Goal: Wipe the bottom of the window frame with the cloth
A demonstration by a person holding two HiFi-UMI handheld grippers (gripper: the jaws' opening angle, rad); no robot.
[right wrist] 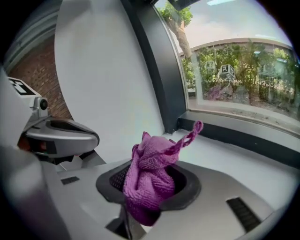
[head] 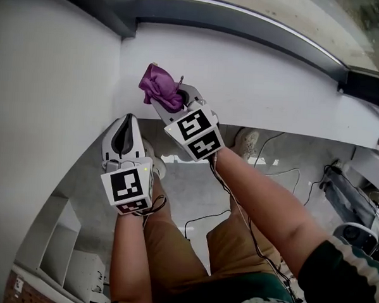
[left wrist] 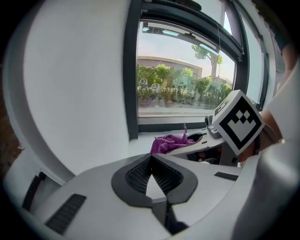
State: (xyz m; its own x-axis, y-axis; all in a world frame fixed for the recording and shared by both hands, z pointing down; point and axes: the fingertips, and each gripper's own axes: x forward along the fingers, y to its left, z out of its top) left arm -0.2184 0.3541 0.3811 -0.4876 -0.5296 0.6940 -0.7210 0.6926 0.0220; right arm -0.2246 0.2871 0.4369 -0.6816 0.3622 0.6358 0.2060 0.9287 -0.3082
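Right gripper (right wrist: 147,185) clenched on the bunched purple cloth (right wrist: 154,164), over the white sill (head: 269,82) near its left end; contact with the sill unclear; dark frame (head: 247,21) bounds the far edge; wall (head: 46,96) closes the left corner; sill bare to the right. Left gripper (left wrist: 151,158) tips together, empty, short of the sill's near edge, just beside the right one. Cables (head: 283,178) on the floor below.

I am counting two grippers, the left gripper (head: 128,120) and the right gripper (head: 174,101); each is carrying one marker cube, the left cube (head: 127,187) and the right cube (head: 195,132); one purple cloth (head: 160,86) is showing; one window frame (head: 247,27) is showing; two forearms, the left forearm (head: 130,252) and the right forearm (head: 263,202), are reaching in.
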